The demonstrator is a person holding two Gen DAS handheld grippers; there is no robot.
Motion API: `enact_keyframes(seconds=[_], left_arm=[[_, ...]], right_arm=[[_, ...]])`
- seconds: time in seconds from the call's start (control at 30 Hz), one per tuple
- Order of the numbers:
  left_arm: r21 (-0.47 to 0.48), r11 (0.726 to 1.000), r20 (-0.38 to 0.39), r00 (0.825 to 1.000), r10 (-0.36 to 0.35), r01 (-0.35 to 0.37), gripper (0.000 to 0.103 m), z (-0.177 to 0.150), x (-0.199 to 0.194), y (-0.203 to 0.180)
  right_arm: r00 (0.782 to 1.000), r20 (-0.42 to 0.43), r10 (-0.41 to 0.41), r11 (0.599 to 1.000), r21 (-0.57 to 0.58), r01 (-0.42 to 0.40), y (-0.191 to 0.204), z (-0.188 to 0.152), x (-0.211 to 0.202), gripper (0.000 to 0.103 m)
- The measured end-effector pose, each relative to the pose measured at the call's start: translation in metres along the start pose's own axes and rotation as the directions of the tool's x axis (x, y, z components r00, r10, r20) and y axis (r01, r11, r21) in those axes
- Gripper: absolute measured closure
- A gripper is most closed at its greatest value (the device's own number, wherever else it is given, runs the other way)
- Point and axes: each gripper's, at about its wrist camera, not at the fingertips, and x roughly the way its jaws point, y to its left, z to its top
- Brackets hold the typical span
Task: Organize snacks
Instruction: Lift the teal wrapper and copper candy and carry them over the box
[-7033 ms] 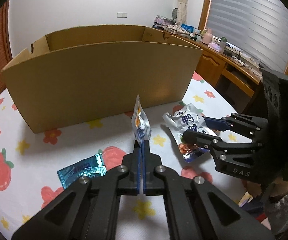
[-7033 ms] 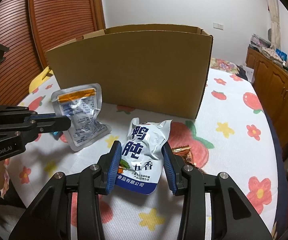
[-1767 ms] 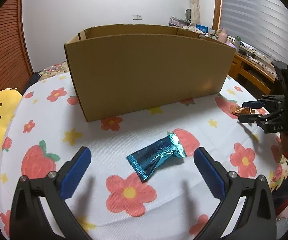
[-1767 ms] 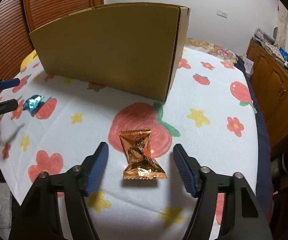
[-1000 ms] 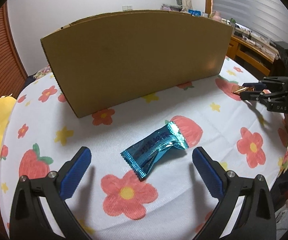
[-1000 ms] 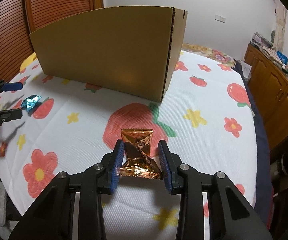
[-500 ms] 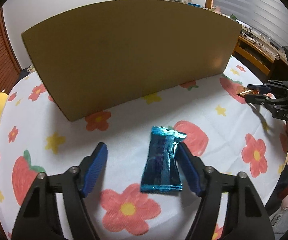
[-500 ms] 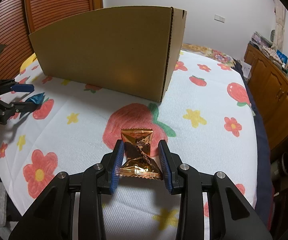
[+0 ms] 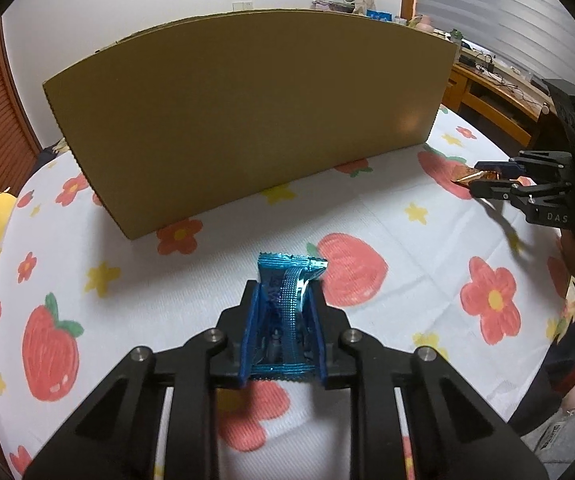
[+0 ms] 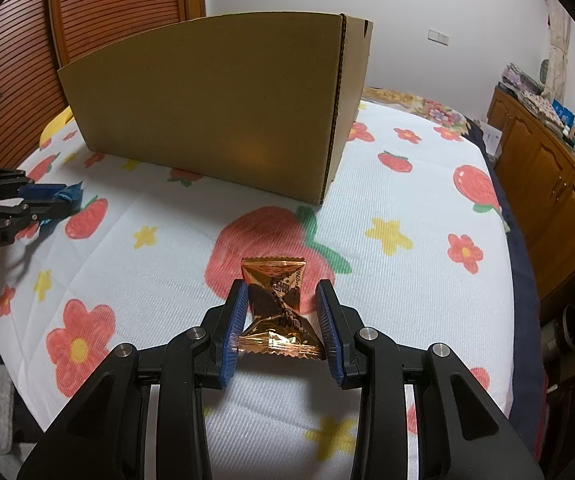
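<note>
Two wrapped snacks gripped, neither boxed: left gripper (image 9: pixel 283 334) closing on crinkled blue foil packet (image 9: pixel 287 300), right gripper (image 10: pixel 283 330) clamping orange foil sachet (image 10: pixel 277 304), tall brown cardboard box (image 10: pixel 215 100) awaiting both.

I see the blue foil snack packet (image 9: pixel 283 312) pinched between my left gripper's (image 9: pixel 282 334) closing pads, crumpled along its middle, its crimped far end poking out towards the cardboard box (image 9: pixel 247 120) and sitting over the table's near left part beside a printed strawberry. The orange-gold foil snack packet (image 10: pixel 277 312) is twisted at its waist, squeezed between my right gripper's (image 10: pixel 281 330) pads, its crimped far edge over the large strawberry print near the table's right front. The box stands upright and open-topped behind both packets, towards the table's far edge, its plain brown long wall facing me.
</note>
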Motion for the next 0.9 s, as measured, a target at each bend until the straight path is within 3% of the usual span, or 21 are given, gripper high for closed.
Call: enact_keyframes(seconds=[0.27, 0.37, 0.53, 0.9], left_arm=[[-0.022, 1.0, 0.02, 1.0, 0.001, -0.001, 0.082, -0.005, -0.01, -0.002], [-0.024, 1.0, 0.039, 0.999, 0.002, -0.001, 0.083, -0.003, -0.016, -0.002], [-0.032, 0.999, 0.069, 0.998, -0.004, 0.006, 0.083, 0.004, -0.025, -0.003], [-0.039, 0.999, 0.171, 0.985, 0.009, -0.002, 0.083, 0.038, -0.056, 0.001]], right_arm=[[1.0, 0.001, -0.002, 1.0, 0.0, 0.002, 0.001, 0.0, 0.0, 0.069], [1.0, 0.005, -0.004, 1.0, -0.01, 0.004, 0.003, 0.0, -0.001, 0.081], [1.0, 0.011, -0.011, 1.0, 0.008, 0.011, 0.0, 0.0, -0.002, 0.083], [0.991, 0.137, 0.003, 1.0, 0.003, -0.003, 0.011, 0.022, -0.046, 0.083]])
